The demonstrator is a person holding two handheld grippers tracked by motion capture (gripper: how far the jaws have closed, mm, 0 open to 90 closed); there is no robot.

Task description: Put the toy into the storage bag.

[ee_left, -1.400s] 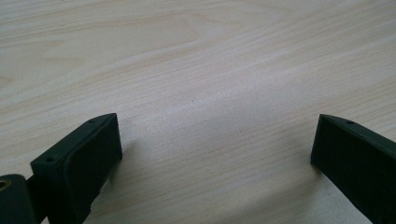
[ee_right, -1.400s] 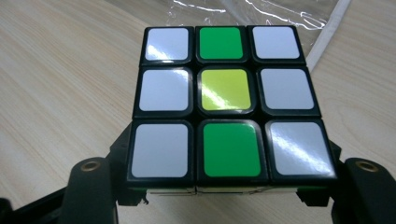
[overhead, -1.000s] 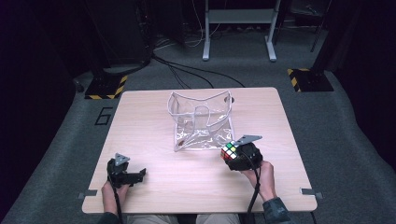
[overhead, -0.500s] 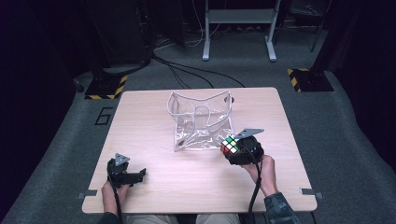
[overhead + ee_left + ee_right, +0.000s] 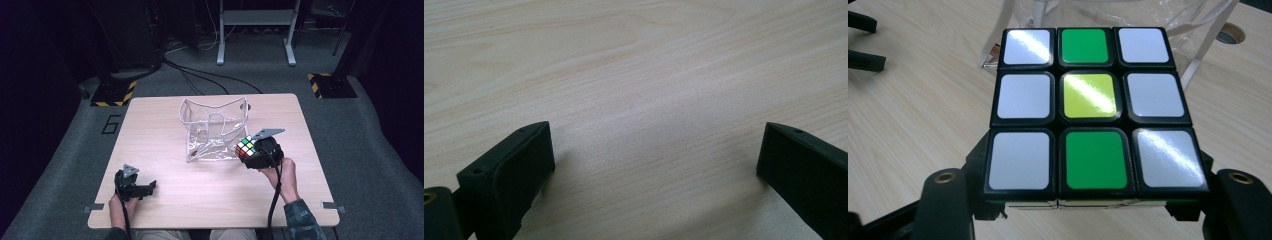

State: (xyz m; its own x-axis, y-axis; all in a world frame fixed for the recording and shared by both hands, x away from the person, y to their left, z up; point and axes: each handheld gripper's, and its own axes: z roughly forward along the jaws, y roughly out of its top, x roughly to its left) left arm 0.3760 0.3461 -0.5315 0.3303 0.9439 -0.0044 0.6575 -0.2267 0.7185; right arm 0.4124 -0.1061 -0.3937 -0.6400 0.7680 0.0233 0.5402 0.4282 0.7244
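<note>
Cube (image 5: 245, 146), clamped in the right gripper (image 5: 251, 152), has lifted toward the bag (image 5: 214, 127); left gripper (image 5: 136, 188) rests open, empty.

puzzle cube (image 5: 1083, 112): black frame; facing side has six white squares, green top and bottom middle, yellow-green centre
clear bag (image 5: 212, 127): see-through plastic, white trim
table (image 5: 165, 125): pale wood grain
right hand-held gripper (image 5: 252, 152): black, grey plate
floor (image 5: 65, 150): grey carpet
</note>
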